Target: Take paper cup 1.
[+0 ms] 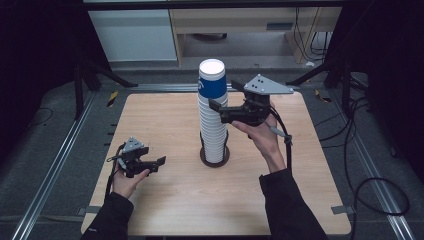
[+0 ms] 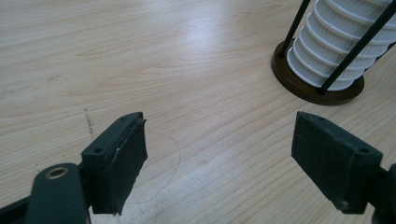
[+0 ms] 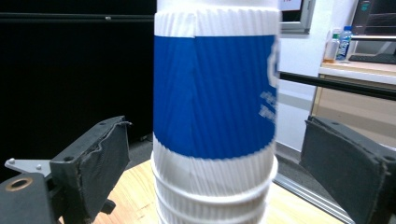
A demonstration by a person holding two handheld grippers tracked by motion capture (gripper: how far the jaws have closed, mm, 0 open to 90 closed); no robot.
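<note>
A tall stack of paper cups (image 1: 214, 120) stands upside down in a dark round holder (image 1: 215, 159) with thin black rods, near the middle of the wooden table (image 1: 170, 125). Its top cup (image 1: 212, 80) is blue and white (image 3: 215, 93). My right gripper (image 1: 216, 106) is raised beside the stack's upper part, open, with the top cup between its jaws and gaps on both sides. My left gripper (image 1: 161, 162) rests low over the table at the left, open and empty; the left gripper view has the stack's bottom (image 2: 336, 51) and holder (image 2: 322, 91) at upper right.
Metal rails (image 1: 65, 145) run along both sides of the table, and cables (image 1: 360, 165) lie on the floor at the right. A pale cabinet (image 1: 135, 30) and a wooden desk (image 1: 240, 22) stand behind. Bare wood lies in front of and left of the stack.
</note>
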